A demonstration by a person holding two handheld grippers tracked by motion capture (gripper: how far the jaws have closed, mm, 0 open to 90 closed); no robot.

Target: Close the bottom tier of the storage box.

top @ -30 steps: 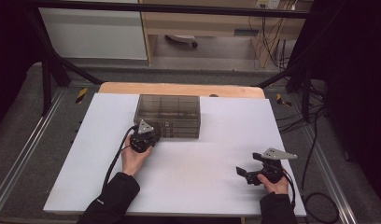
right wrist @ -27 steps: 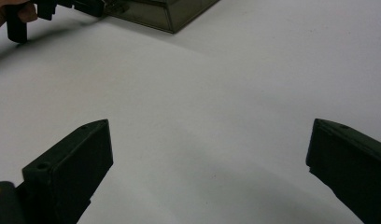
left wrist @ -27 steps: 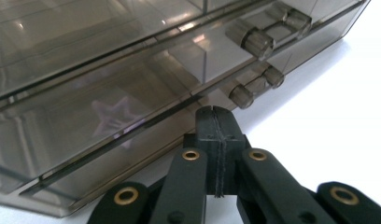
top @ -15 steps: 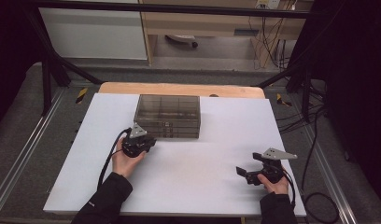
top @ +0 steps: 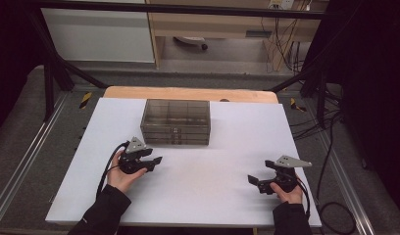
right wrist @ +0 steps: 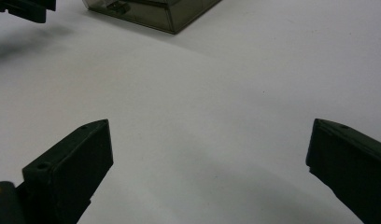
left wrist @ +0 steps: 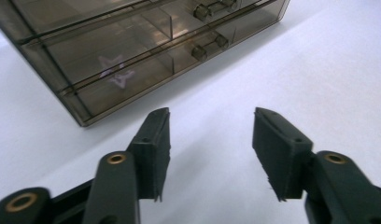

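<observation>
Jaws just opening, empty, drawer box (left wrist: 132,51) cropped

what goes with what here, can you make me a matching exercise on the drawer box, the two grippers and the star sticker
Things:
1. drawer box
2. left gripper
3. right gripper
4. star sticker

Descriptions:
A. near the table's right front, jaws wide open over bare white top
B. pale, seen through a smoky drawer front
C. smoky clear plastic, at the far middle of the white top
D. just in front of the box, jaws apart with nothing between them

Pairs: 1-C, 2-D, 3-A, 4-B
</observation>
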